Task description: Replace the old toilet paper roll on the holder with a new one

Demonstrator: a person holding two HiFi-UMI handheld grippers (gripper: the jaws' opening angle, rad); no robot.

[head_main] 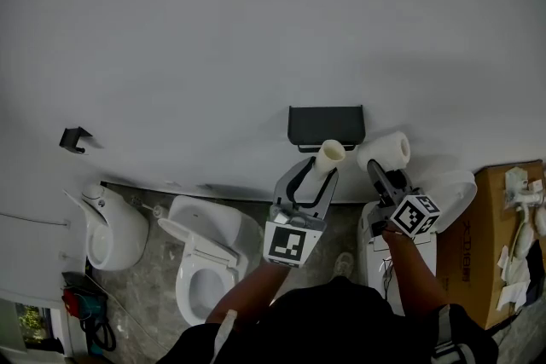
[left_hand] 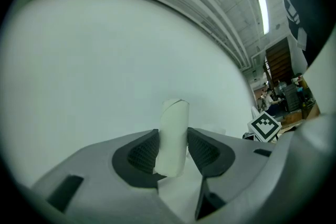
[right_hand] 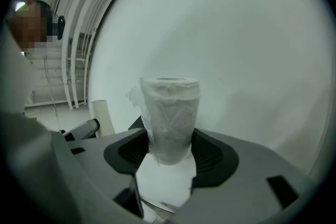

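**First onlooker:** While the holder [head_main: 326, 125] sits bare on the wall [head_main: 213, 30], both cylinders hang in the air just below it. Why two at once?

**Second onlooker:** One out, one in, I'd say. The left gripper [head_main: 317, 175] is clamped on the tube [head_main: 329, 154], the spent core. Its jaws press the tube's sides and the top pokes out past them. Held off to the side like that, it leaves the holder free.

**First onlooker:** And the right gripper [head_main: 381, 172]?

**Second onlooker:** It is closed on the new roll [head_main: 386, 151], gripping near one end so most of it stands out beyond the jaws. That leaves the free end to lead into the holder, which is just up and to the left of it.

**First onlooker:** They look nothing alike.

**Second onlooker:** The tube is thin, stiff cardboard, pale cream, a narrow cylinder with a slanting seam near its end. The roll is fat, soft and white, and seems wrapped in thin crinkled film between the ribbed black pads [right_hand: 131, 153]. The holder is a dark, matte, flat-fronted box. I can't tell from here how a roll seats inside it.

**First onlooker:** So where does the job stand?

**Second onlooker:** By my reading the old one is off, and fitting the new one is the step in hand.
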